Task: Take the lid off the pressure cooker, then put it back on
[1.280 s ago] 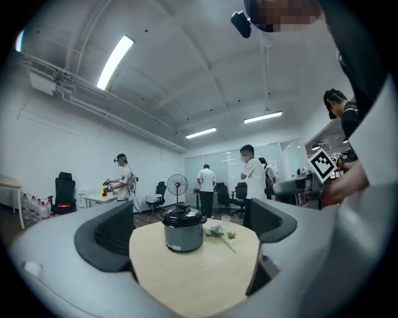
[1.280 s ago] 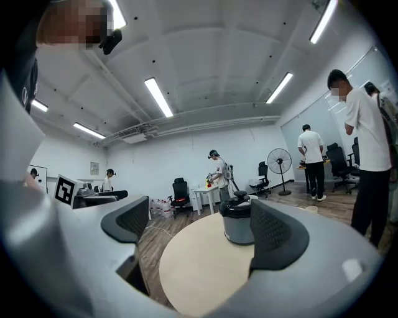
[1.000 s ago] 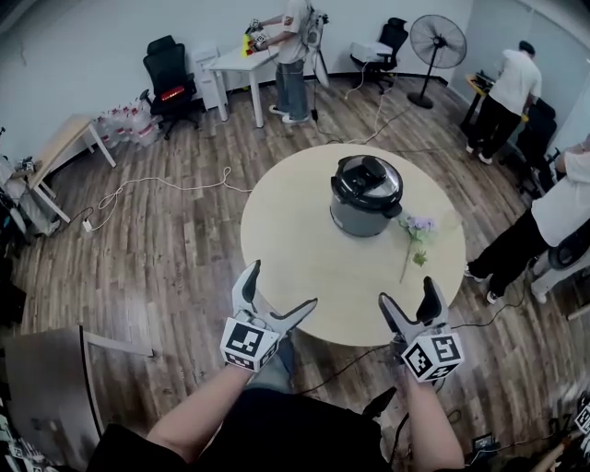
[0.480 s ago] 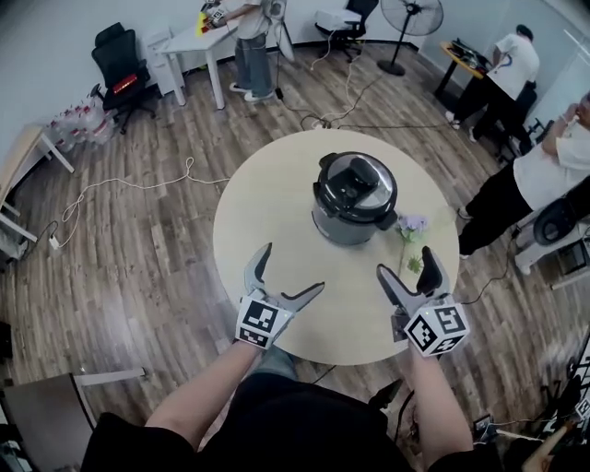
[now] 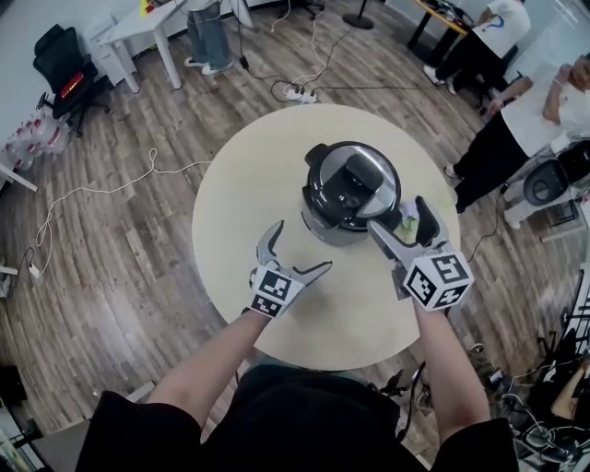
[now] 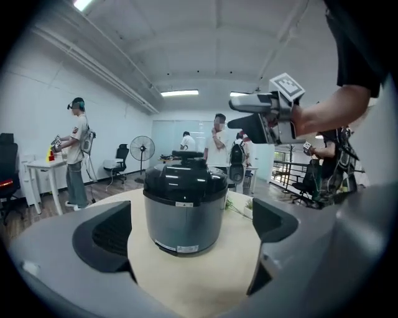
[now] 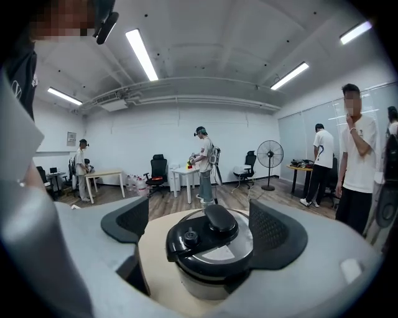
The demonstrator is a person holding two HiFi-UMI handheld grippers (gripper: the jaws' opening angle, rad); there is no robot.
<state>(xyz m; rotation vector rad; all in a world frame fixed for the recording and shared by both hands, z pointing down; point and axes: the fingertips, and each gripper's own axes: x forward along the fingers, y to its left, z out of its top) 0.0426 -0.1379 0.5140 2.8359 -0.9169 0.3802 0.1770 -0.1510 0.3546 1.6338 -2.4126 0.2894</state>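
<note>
A grey pressure cooker (image 5: 324, 219) with its black lid (image 5: 351, 181) on stands in the middle of the round beige table (image 5: 241, 189). My left gripper (image 5: 300, 247) is open, low over the table just in front of the cooker (image 6: 185, 211), with nothing between its fingers. My right gripper (image 5: 399, 218) is open too, raised at the cooker's right front, apart from it. In the right gripper view the lid (image 7: 214, 239) with its black handle (image 7: 219, 218) lies below and between the open jaws. The right gripper (image 6: 261, 118) shows high in the left gripper view.
A purple flower (image 5: 408, 218) lies on the table right of the cooker, partly behind my right gripper. People stand at the upper right (image 5: 516, 111). A white desk (image 5: 138, 28), a black chair (image 5: 64, 74) and floor cables (image 5: 295, 92) lie beyond the table.
Both grippers have moved forward to the cooker, and the view has closed in on the table. The right gripper has risen beside the lid. Both stay open.
</note>
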